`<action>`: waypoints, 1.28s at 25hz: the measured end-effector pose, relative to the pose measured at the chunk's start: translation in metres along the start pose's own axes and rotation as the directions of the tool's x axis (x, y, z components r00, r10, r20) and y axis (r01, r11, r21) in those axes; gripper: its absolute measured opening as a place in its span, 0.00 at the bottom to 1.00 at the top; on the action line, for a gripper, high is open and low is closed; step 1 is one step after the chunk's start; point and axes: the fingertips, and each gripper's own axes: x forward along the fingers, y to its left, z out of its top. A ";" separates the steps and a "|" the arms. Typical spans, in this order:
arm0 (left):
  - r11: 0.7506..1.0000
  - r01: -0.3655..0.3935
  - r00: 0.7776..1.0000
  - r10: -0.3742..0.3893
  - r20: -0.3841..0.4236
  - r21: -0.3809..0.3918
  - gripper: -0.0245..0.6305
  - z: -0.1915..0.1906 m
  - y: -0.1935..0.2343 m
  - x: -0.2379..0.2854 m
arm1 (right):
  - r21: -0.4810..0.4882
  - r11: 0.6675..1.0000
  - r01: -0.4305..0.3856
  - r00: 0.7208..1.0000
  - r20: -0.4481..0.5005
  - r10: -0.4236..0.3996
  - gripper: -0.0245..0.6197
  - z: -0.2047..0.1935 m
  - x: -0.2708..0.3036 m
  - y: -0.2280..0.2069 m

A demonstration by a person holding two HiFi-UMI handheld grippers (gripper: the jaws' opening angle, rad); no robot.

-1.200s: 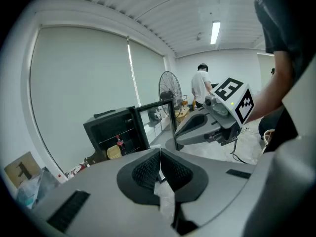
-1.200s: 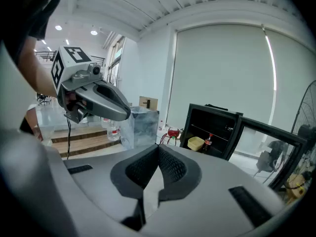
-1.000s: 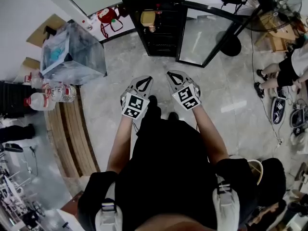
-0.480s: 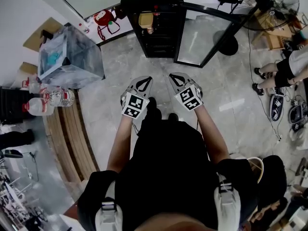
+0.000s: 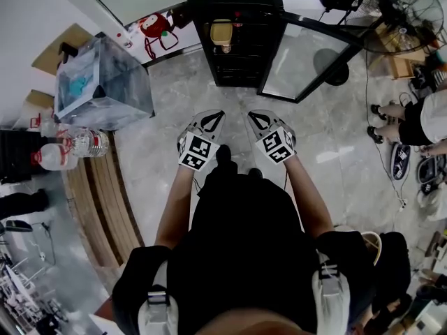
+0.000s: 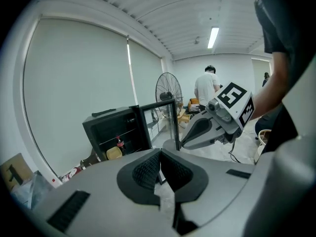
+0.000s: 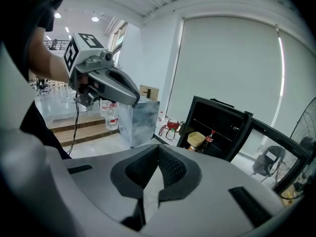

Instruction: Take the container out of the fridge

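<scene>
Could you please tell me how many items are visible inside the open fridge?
2: a yellow container and a red-capped bottle beside it. More may be hidden in the dark shelves.

Left claw [image 5: 212,118] and right claw [image 5: 254,116] held forward, jaws closed, empty.

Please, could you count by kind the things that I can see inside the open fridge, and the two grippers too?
Container: 1
Bottle: 1
Grippers: 2, the left gripper and the right gripper, both shut
Total: 4
Anything smaller in there is too unclear to count.
</scene>
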 end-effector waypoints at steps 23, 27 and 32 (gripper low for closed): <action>0.991 0.135 0.991 -0.135 0.005 0.026 0.07 -0.037 0.110 0.021 | 0.054 0.994 0.100 0.993 -0.070 -0.096 0.04 0.036 0.108 -0.018; 0.989 0.144 0.990 -0.144 -0.003 0.031 0.07 -0.044 0.123 0.025 | 0.061 0.991 0.119 0.990 -0.080 -0.114 0.04 0.038 0.118 -0.020; 0.989 0.146 0.989 -0.147 0.002 0.033 0.07 -0.042 0.135 0.029 | 0.067 0.988 0.137 0.987 -0.089 -0.131 0.04 0.040 0.124 -0.029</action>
